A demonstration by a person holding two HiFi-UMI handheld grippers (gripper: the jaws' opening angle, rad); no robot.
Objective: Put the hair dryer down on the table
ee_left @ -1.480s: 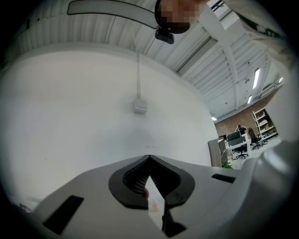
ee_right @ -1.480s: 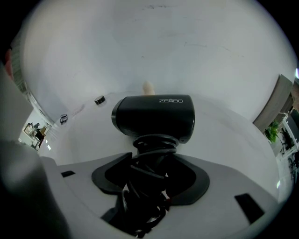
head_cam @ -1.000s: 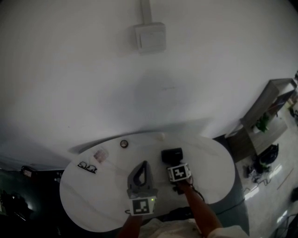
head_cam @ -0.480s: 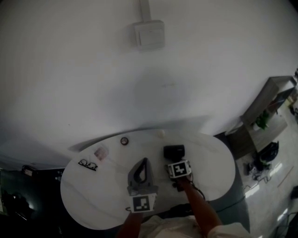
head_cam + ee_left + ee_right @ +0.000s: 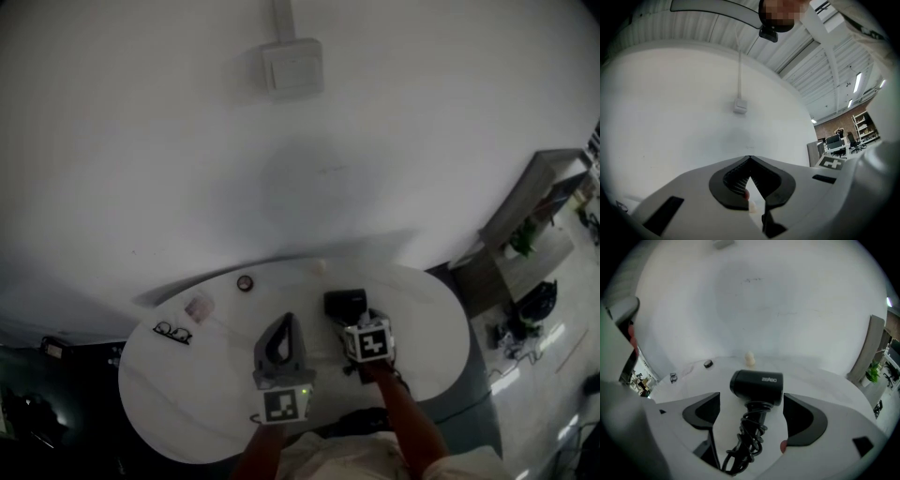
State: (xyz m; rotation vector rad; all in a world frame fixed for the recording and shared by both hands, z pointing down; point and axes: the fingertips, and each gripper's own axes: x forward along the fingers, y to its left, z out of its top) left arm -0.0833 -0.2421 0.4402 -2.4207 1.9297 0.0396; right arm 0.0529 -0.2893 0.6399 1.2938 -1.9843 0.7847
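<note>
The black hair dryer (image 5: 757,386) lies on the white oval table (image 5: 422,356), its cord wound around the handle (image 5: 749,434). It shows as a dark block (image 5: 345,303) in the head view, just beyond my right gripper. My right gripper (image 5: 752,417) straddles the handle and its jaws are opening. Both pads stand clear of the dryer, with table showing on either side. My left gripper (image 5: 750,161) is shut on nothing and points up at the wall. In the head view the left gripper (image 5: 286,325) sits left of the dryer.
A pair of glasses (image 5: 174,332) and a small clear packet (image 5: 198,307) lie at the table's left. A small dark round thing (image 5: 246,283) and a small white object (image 5: 750,359) sit near the far edge by the wall. A grey shelf (image 5: 525,225) stands to the right.
The right gripper's marker cube has shifted slightly right. The hair dryer stays in the same spot on the table. The left gripper has hardly moved.
</note>
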